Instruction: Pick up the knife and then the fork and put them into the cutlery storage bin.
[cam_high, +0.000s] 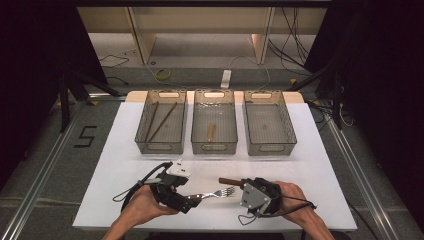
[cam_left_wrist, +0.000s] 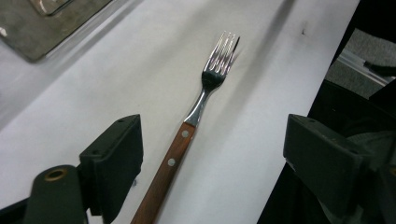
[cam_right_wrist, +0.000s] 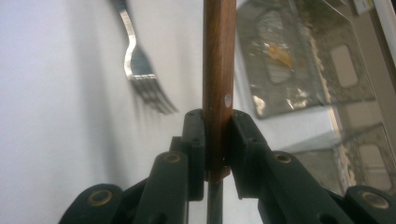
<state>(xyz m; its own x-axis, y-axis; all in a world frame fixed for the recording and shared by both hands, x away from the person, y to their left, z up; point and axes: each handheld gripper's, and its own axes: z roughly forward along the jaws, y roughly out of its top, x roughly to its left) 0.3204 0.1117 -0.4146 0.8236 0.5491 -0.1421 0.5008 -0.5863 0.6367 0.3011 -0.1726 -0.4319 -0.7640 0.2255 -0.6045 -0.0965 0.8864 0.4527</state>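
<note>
The left tool (cam_high: 192, 199) lies low over the white counter (cam_high: 120, 165) with its jaws spread wide, nothing pinched. In the left gripper view a fork (cam_left_wrist: 194, 121) lies flat on the counter between those jaws, touching neither; its wooden handle runs off the bottom edge of that view, so the handle's end is cut off, and its tines point away from the tool. From the high view the fork (cam_high: 216, 193) reaches from the left tool's tip toward the right tool (cam_high: 239, 186), and its handle is hidden under the left tool's black body.

The right tool is pressed together on a wooden-handled utensil (cam_right_wrist: 218, 84). In the right gripper view the pads clamp the brown handle, which rises straight out of the top of that view; a thin metal part drops from the handle behind the jaws, and what kind of head it bears cannot be told. In the high view the handle's free end (cam_high: 227, 180) sticks out to the left of the right tool, just above the fork's tines.

Beyond both tools stand three mesh baskets in a row: the left basket (cam_high: 142, 131) holds two dark sticks, the middle basket (cam_high: 197, 131) a short brown piece too small to identify, and the right basket (cam_high: 287, 127) shows nothing clear inside.
</note>
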